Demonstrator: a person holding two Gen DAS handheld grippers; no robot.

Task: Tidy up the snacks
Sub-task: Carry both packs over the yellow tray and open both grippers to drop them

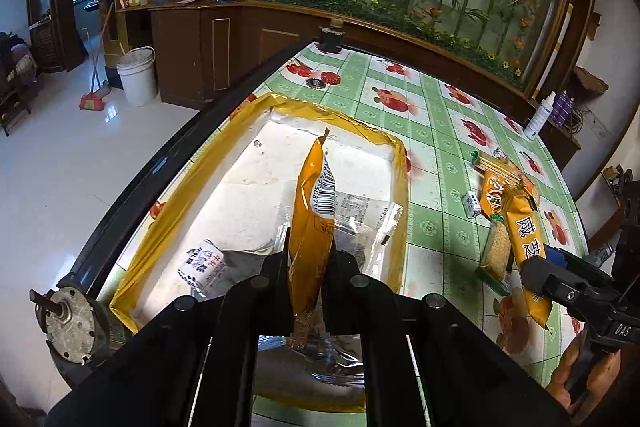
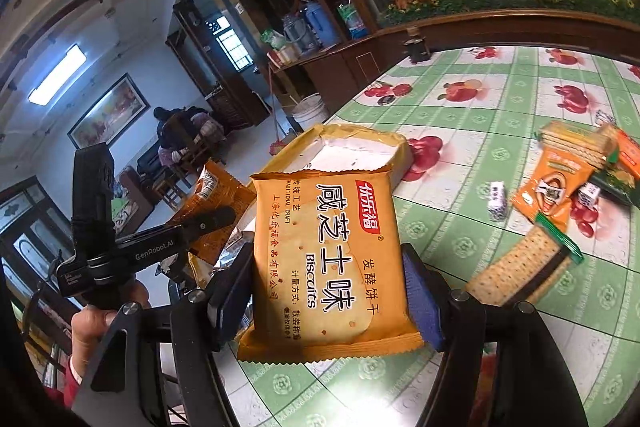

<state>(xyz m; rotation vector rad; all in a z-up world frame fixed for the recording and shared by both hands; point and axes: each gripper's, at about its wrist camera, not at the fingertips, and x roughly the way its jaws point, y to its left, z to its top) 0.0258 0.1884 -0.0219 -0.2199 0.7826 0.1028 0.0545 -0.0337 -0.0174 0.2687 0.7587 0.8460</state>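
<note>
My left gripper point(image 1: 309, 259) is shut on an orange snack packet point(image 1: 312, 211), held edge-on above the yellow-rimmed white box point(image 1: 396, 163). A small white packet point(image 1: 206, 263) and a clear wrapper point(image 1: 360, 219) lie in the box. My right gripper point(image 2: 328, 291) is shut on an orange biscuit packet point(image 2: 324, 259), held flat above the table right of the box point(image 2: 356, 151). The right gripper also shows in the left wrist view point(image 1: 560, 275), holding the biscuit packet point(image 1: 524, 239). The left gripper shows in the right wrist view point(image 2: 188, 227).
Loose snacks lie on the green fruit-print tablecloth point(image 2: 480, 131): an orange packet point(image 2: 548, 187), cracker packs point(image 2: 520, 263), small white candies point(image 2: 496, 201). A white spray bottle point(image 1: 540, 115) stands at the far edge. A dark table edge point(image 1: 192, 139) runs on the left.
</note>
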